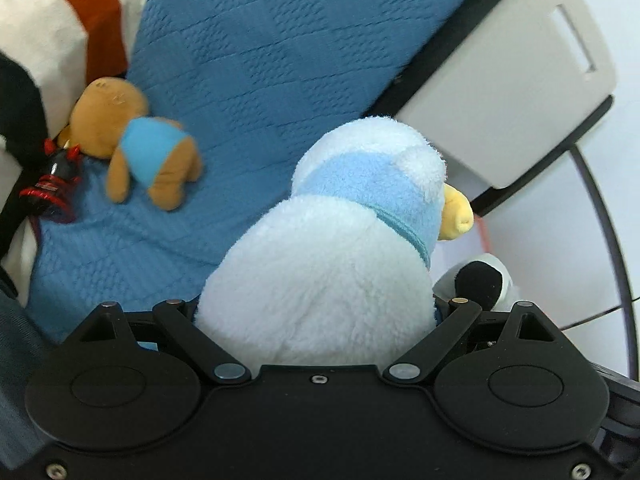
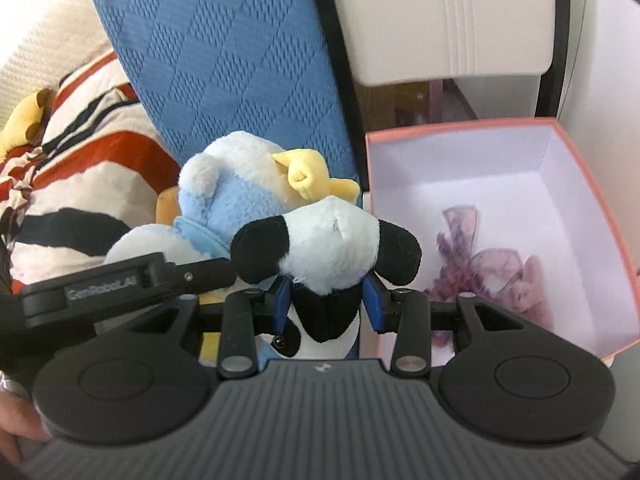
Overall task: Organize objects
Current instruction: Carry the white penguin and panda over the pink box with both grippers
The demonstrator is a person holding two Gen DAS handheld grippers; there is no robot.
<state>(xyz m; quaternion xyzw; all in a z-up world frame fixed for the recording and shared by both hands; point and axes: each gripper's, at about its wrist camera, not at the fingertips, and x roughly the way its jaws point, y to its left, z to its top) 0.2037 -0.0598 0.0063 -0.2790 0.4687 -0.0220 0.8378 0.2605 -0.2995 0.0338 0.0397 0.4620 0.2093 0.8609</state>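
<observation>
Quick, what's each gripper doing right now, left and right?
Left gripper: closed on the white and blue plush duck.
Right gripper: closed on the black and white plush toy.

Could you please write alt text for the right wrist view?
The right tongs grip a black-and-white plush toy, with a pale blue plush beside it. An open pink box holding purple fabric sits to the right.

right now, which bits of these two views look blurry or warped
Left wrist view: the brown plush is motion-smeared, the white-and-blue plush stays crisp. Right wrist view: the fisheye bows the pink box, and the purple item inside looks soft.
</observation>
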